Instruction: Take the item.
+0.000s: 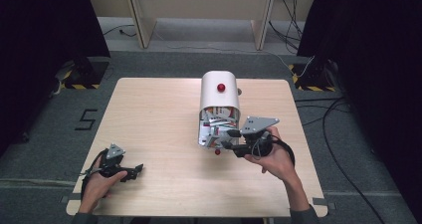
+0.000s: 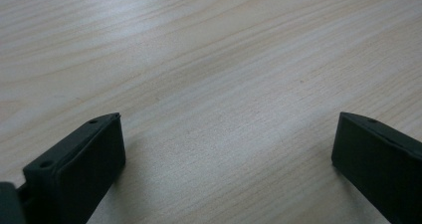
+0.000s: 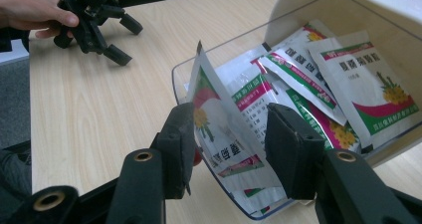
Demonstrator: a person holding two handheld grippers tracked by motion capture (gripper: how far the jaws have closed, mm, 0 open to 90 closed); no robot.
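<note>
A white round-topped bin (image 1: 219, 97) with a red knob (image 1: 221, 87) lies mid-table, its clear front flap (image 3: 181, 77) dropped open. Several white sachets (image 3: 348, 74) printed in green and red with a yellow flower lie in it. One sachet (image 3: 215, 115) stands on edge between the jaws of my right gripper (image 3: 229, 134), leaning on the left jaw; the jaws stand apart. From above, the right gripper (image 1: 226, 139) is at the bin's mouth. My left gripper (image 1: 137, 171) rests open near the front left edge, with bare wood between its jaws (image 2: 226, 144). It also appears far off as the left gripper (image 3: 107, 40).
A small red knob (image 1: 217, 152) sits at the flap's front edge. The wooden table (image 1: 154, 114) is bare to the left of the bin. Cables (image 1: 333, 129) trail over the grey floor on the right. Behind the table stands a wooden desk frame (image 1: 142, 20).
</note>
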